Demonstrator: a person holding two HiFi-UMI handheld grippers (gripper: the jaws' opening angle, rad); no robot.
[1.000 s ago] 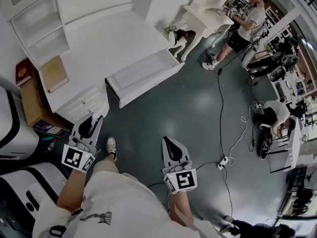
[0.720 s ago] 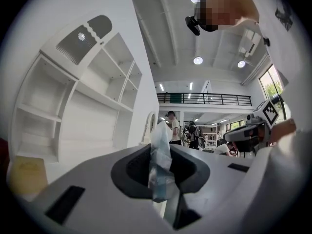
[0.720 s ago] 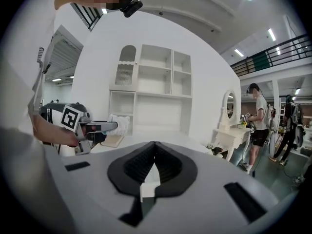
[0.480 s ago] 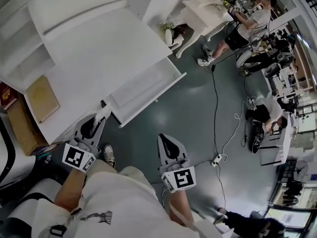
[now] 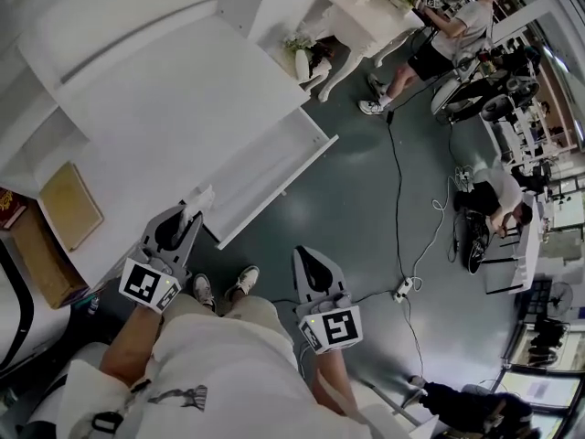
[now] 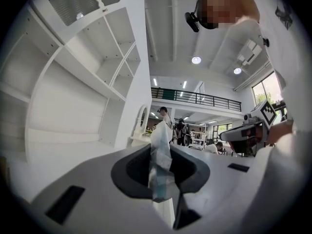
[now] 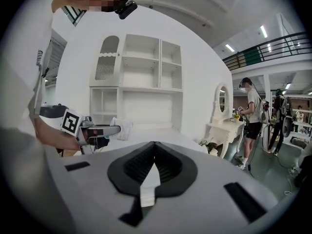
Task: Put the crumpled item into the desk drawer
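A crumpled white item with a bluish tinge sticks up between the jaws of my left gripper, which is shut on it. In the head view the left gripper hovers at the desk's front edge, the crumpled item at its tip, just left of the near end of the open white drawer. My right gripper hangs over the grey floor in front of the drawer, jaws shut with nothing between them. The right gripper view looks past its own shut jaws at the left gripper holding the crumpled item.
The white desk top carries a tan book at its left, with shelves behind. A white vanity table stands beyond the drawer. Cables and a power strip lie on the floor; people stand at the far right.
I have stepped closer to the desk. The left gripper has moved forward with the crumpled item, from beside the low side drawers to the corner of the open drawer. The right gripper keeps its place.
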